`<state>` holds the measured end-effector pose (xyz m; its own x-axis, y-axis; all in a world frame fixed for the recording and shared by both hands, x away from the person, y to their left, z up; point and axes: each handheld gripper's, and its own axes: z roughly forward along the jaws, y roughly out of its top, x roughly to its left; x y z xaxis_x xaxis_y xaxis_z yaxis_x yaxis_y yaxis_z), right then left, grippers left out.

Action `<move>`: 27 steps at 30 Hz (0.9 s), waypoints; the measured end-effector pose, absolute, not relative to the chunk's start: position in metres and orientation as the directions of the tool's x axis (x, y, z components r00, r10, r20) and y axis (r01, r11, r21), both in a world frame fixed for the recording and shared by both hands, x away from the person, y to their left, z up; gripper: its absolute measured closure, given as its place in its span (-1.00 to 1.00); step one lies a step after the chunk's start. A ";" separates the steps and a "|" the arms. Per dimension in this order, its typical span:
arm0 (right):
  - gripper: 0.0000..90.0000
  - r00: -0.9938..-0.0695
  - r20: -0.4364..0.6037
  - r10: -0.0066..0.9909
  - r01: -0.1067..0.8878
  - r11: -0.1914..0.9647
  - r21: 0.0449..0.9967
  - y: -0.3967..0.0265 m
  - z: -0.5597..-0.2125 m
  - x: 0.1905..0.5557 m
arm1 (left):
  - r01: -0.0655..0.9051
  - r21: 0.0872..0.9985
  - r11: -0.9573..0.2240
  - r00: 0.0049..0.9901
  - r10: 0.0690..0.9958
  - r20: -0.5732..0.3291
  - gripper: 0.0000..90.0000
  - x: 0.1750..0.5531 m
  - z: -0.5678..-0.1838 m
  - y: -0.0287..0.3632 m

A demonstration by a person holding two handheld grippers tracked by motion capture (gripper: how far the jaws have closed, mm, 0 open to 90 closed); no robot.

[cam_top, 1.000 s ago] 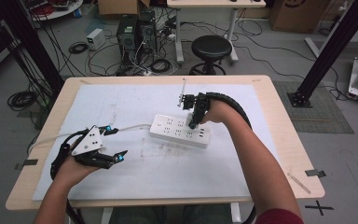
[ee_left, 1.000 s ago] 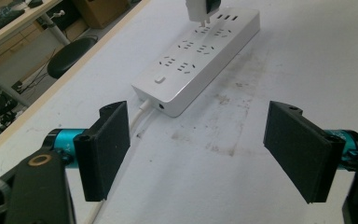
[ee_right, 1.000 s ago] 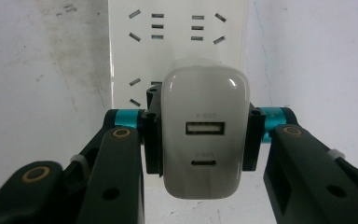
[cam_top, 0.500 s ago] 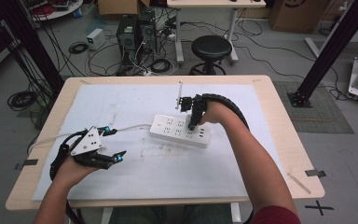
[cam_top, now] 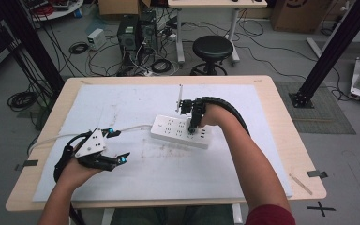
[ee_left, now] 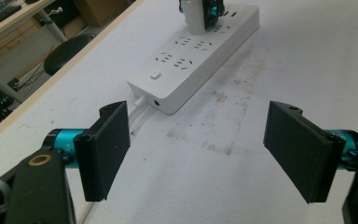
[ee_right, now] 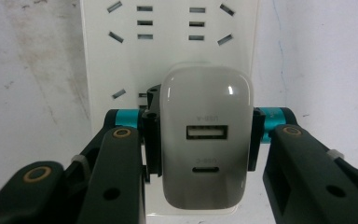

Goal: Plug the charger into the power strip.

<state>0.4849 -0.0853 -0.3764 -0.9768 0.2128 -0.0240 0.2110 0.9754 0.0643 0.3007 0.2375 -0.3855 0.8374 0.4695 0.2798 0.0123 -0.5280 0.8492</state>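
Between the fingers (ee_right: 151, 140) of the right gripper (ee_right: 204, 140) sits a white USB charger (ee_right: 207, 135), clamped at both flanks, its ports facing the camera. The flank grip likely keeps the body square to the sockets. Directly beneath it lies the white power strip (cam_top: 180, 130), with the charger standing at the strip's end far from its cable (cam_top: 133, 127). The left gripper (ee_left: 200, 149) rests well apart on the white mat (cam_top: 215, 173), jaws wide with nothing between them, pointing toward the strip's cable end, probably ready to steady it.
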 end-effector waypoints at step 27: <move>-0.47 -0.895 0.049 0.443 0.365 0.666 0.651 -0.159 -0.327 0.404 | 0.000 0.857 -0.515 0.848 0.454 0.273 -0.50 0.302 -0.373 0.246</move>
